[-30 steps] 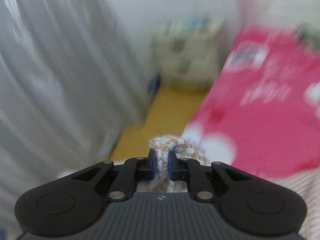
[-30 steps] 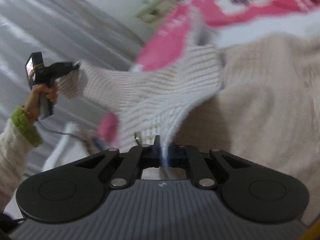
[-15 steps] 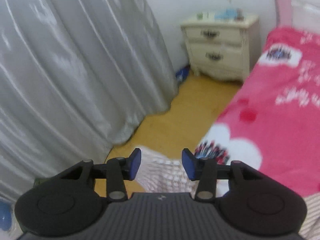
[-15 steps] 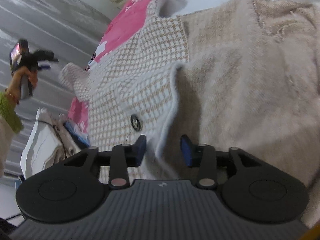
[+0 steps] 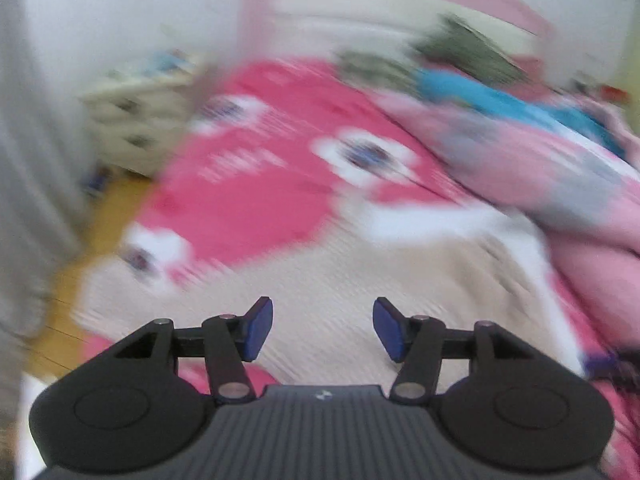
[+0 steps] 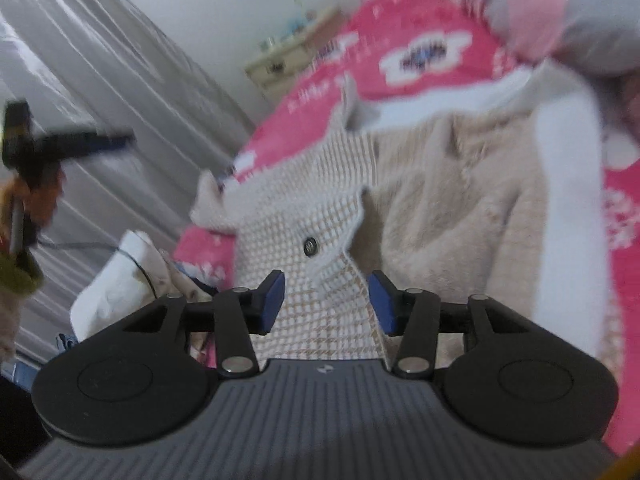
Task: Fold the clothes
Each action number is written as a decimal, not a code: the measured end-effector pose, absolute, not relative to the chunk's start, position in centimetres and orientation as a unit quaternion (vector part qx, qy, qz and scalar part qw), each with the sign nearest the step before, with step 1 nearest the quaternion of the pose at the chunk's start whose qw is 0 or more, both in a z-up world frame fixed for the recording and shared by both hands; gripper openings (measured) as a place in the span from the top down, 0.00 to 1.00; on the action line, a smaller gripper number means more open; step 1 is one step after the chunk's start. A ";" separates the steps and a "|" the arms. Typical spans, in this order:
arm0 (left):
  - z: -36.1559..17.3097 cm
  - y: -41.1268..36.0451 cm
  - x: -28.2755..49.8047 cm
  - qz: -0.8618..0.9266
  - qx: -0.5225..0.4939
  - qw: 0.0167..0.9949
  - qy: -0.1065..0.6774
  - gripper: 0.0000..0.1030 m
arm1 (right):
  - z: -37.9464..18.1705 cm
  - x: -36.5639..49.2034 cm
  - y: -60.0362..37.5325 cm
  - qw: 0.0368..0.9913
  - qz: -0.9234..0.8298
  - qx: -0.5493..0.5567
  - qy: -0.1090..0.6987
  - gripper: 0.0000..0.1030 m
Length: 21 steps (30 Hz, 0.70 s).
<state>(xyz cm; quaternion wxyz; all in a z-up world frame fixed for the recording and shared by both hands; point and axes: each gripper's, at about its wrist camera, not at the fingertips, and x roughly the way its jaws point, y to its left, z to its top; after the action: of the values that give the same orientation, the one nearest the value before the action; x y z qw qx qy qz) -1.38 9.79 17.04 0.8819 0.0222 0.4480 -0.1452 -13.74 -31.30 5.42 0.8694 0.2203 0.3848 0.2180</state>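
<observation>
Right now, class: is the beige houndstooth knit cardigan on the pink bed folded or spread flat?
Partly folded: the beige houndstooth knit cardigan has its buttoned front panel turned back over the fuzzy beige lining.

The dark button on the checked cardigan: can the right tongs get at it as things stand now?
Probably yes. The button lies uncovered on the cardigan, just ahead of the right tongs, whose jaws are opening with nothing gripped.
</observation>
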 end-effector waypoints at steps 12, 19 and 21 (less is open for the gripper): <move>-1.5 8.8 -13.5 -0.274 -0.040 0.739 0.614 0.39 | 0.7 -24.8 -39.6 0.881 0.019 0.269 0.390 0.45; -6.0 8.8 -18.2 -0.284 -0.042 0.725 0.626 0.33 | -4.7 -26.2 -43.0 0.852 -0.027 0.306 0.425 0.35; -6.8 8.8 -18.4 -0.280 -0.049 0.730 0.621 0.33 | -6.4 -25.0 -42.8 0.840 -0.003 0.315 0.442 0.34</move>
<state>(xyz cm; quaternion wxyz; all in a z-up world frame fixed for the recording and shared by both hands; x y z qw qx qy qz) -18.36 8.79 -6.82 0.7300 -0.0495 0.6215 -0.2802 -24.97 -42.77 -6.38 0.8400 0.3149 0.4418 -0.0034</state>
